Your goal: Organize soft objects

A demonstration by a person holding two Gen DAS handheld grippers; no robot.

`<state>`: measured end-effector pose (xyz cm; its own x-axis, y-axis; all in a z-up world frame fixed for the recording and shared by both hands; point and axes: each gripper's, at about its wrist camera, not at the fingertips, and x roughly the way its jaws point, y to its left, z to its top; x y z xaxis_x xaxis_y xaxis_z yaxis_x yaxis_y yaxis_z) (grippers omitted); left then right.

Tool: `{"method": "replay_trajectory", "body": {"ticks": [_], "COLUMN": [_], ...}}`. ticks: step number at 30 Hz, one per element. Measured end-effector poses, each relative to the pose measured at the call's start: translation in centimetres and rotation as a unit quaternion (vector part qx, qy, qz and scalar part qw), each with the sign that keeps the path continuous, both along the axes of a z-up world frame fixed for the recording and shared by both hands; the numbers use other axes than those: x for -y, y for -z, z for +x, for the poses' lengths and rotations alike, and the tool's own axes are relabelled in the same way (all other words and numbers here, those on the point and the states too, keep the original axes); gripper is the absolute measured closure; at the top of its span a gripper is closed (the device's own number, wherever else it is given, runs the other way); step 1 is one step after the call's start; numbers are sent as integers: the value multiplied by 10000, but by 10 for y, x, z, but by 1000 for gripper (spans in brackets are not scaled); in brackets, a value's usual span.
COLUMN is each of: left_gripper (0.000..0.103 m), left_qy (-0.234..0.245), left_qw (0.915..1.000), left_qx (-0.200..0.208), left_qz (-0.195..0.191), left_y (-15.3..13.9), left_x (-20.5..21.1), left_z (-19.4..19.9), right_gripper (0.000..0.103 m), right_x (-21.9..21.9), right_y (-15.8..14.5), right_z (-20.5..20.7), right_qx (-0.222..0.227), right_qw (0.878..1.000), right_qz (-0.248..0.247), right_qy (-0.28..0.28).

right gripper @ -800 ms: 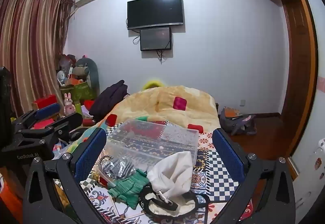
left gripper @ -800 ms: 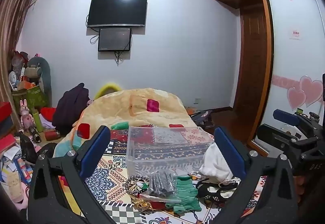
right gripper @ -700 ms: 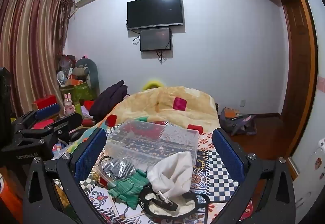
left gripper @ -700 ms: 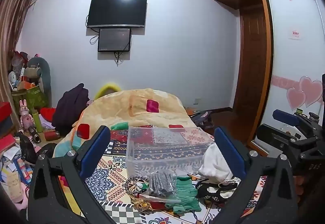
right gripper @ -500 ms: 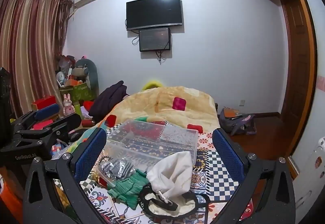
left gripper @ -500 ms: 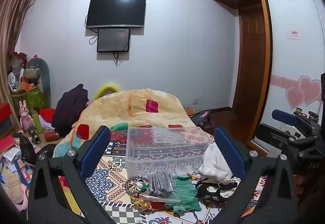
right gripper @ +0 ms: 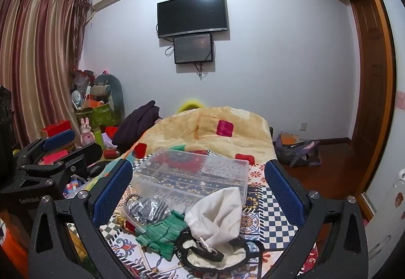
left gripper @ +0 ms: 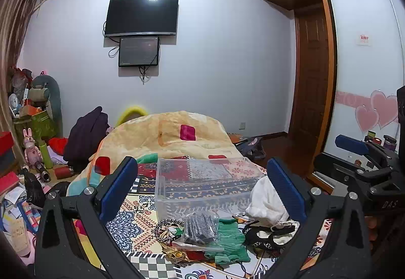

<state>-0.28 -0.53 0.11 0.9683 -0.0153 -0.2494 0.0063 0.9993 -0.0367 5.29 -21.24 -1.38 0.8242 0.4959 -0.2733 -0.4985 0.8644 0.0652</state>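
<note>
Left wrist view: the left gripper hangs above the bed with its jaws spread wide and nothing between them. Straight ahead of it sits the clear bin, and just below the bin lies the heap of soft things: a bag of dark ties, beaded bands, a green cloth and a white pouch toward the right finger. The right gripper shows from the side at the far right edge. The wardrobe door with pink hearts appears only here.

The right wrist view shows the right gripper likewise wide apart and empty, with the pouch and green cloth close below its middle and the bin beyond. Only this view takes in the curtain, the backpack on the floor off to the right, and the left gripper at the left edge.
</note>
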Motion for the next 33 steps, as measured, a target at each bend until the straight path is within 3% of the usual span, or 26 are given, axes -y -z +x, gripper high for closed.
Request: {"method": "replay_trajectory", "body": {"ticks": [33], "left_gripper": [0], "left_qy": [15], "left_qw": [10000], "left_qx": [52], "left_qz": [6], "left_y": [-4], "left_x": [0], "left_z": [-3], "right_gripper": [0], "right_x": [0], "right_y": [-2], "right_z": [-1], "right_qx": [28], "right_qw": [10000], "right_qz": [76], "right_qy": [-6]}}
